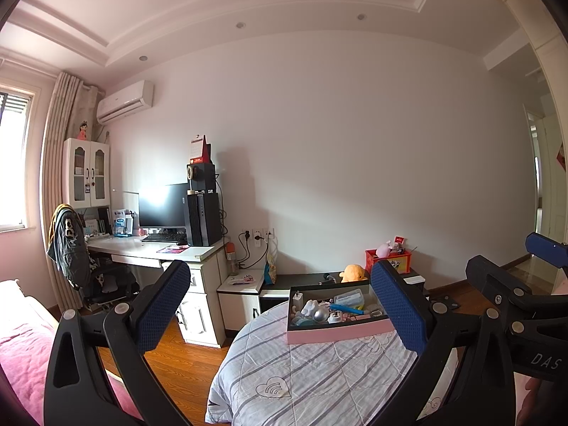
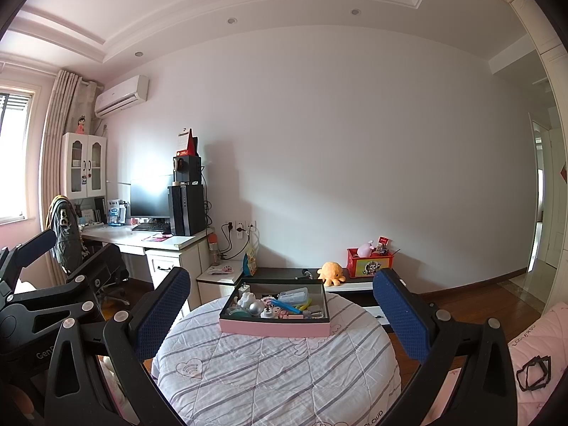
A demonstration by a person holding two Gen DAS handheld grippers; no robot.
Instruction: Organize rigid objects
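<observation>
A pink box (image 2: 275,326) sits on the bed (image 2: 277,372) with its top open. Many small hard things lie mixed up inside it: a silver ball (image 2: 256,307), a blue pen (image 2: 284,306), a white plug (image 2: 244,289) and a clear case (image 2: 293,295). The left hand-held gripper (image 1: 280,305) and the right hand-held gripper (image 2: 282,314) are both wide open and hold nothing. They hang near the box, not touching it. This could be a jumble waiting to be sorted, or things already gathered into the box.

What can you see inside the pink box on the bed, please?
The pink box holds a jumble: a silver ball, a blue pen-like stick, a white charger and a clear case. Whatever lies underneath them is hidden.
</observation>
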